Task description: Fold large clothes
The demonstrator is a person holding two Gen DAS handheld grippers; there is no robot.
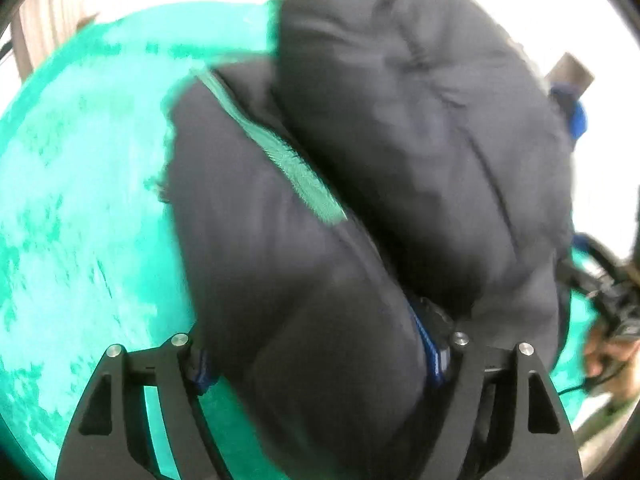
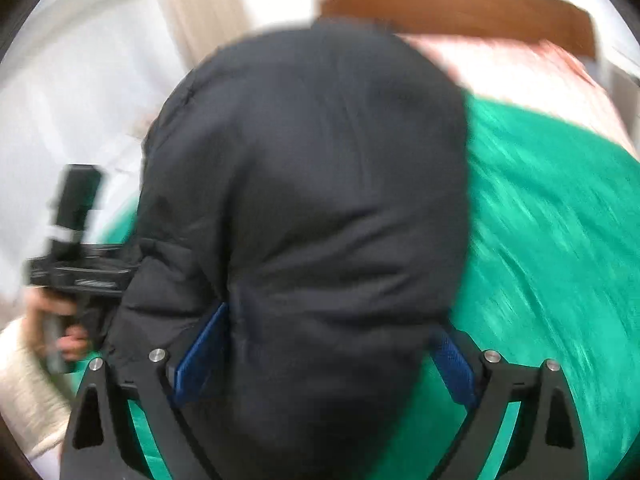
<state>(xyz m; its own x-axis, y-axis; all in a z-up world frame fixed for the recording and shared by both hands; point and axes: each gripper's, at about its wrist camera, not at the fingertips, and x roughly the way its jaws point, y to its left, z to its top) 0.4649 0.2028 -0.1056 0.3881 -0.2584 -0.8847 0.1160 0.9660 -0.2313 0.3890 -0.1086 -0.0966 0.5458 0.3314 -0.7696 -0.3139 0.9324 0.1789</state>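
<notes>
A thick bundle of the dark padded jacket [image 1: 320, 320] is clamped between the fingers of the left gripper [image 1: 320, 360], and another bulky part of it is pinched by the right gripper [image 2: 320, 356]. The jacket is carried doubled over above the green bed cover [image 1: 80, 220], near the headboard [image 2: 456, 0]. The folding is judged partly done; laying down and squaring appear left.
</notes>
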